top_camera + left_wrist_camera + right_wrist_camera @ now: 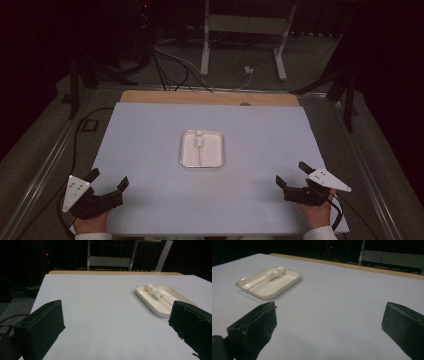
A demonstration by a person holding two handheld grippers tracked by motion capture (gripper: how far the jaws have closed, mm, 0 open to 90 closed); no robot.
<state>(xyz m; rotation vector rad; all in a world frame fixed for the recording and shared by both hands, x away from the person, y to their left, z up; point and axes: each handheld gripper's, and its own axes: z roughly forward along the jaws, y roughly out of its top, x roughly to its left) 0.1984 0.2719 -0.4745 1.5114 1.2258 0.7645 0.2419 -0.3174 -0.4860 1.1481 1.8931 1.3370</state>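
Looks like nothing's really started yet: the white tray sits mid-counter with a couple of white round-headed sticks lying in it, untouched as far as I can tell. The left claw and right claw are both spread wide with nothing in them, parked near the front corners, well apart from the tray. So the whole reach and pickup is left. Nothing stands between claws and tray, only cables and a stand on the floor beyond.
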